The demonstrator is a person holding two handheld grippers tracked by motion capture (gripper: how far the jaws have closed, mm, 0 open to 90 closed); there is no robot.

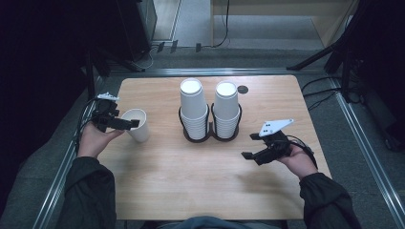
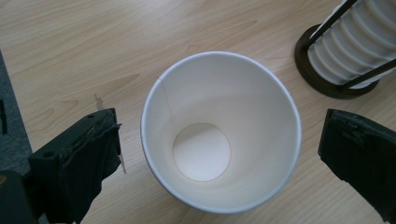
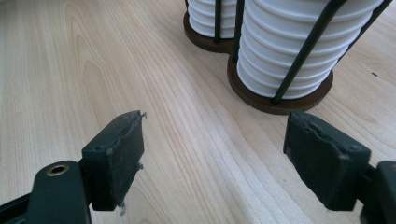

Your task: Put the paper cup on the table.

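White paper cup (image 2: 220, 133) is standing free between the wide-open, empty left tool (image 2: 219, 154), risking toppling if one pad (image 2: 88, 158) is clipping its rim

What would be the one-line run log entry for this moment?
left gripper: jaws open around upright paper cup | right gripper: jaws open, empty | cup stacks: in holder

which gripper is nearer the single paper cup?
Left. The left gripper sits at the single paper cup, jaws open either side of it; the right gripper is across the table, beyond the cup holder.
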